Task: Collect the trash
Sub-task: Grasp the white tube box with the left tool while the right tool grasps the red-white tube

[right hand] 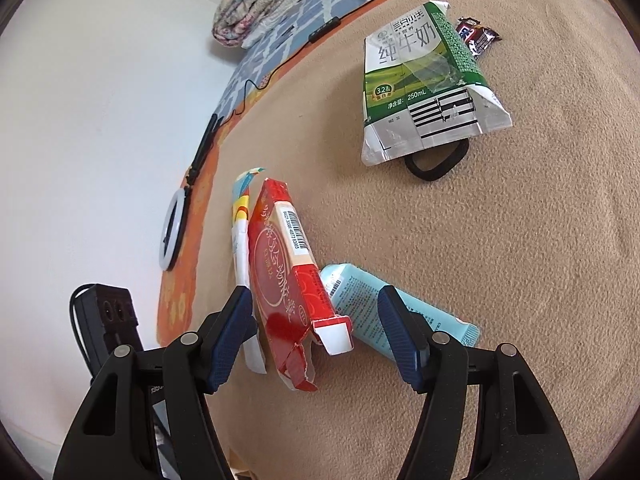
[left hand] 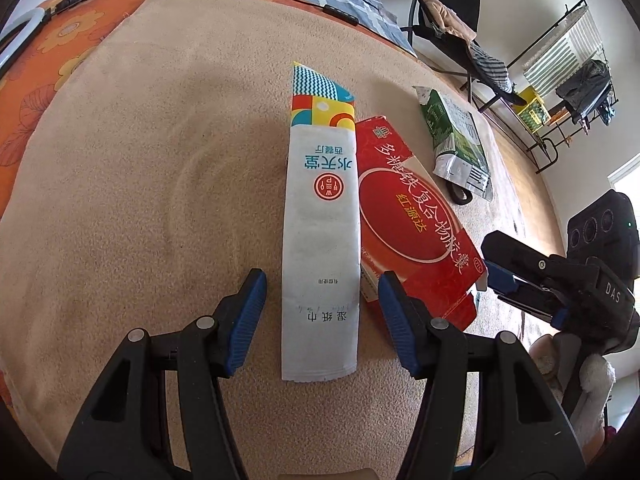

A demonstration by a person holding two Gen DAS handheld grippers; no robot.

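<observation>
The left gripper [left hand: 322,312] has its jaws spread wide and empty, one to each side of the near end of the white wet-wipe sachet [left hand: 320,240], which lies flat on the tan blanket [left hand: 140,200] covering the bed. The right gripper [right hand: 316,332] is just as open and holds nothing; between its jaws sits the torn near end of the red medicine box [right hand: 286,280], with a pale blue tube [right hand: 384,312] lying just beside it to the right.

Box and sachet lie side by side, touching along their long edges. Farther off to the right lies the flattened green milk carton [right hand: 424,84], a black loop [right hand: 436,164] poking out from under it, and a dark snack wrapper [right hand: 478,36] beyond.

It looks like the reach-in stage, nothing gathered yet. Next, I'd guess, each gripper must drop to the blanket and close, the left pinching the thin sachet without snagging the box.
</observation>
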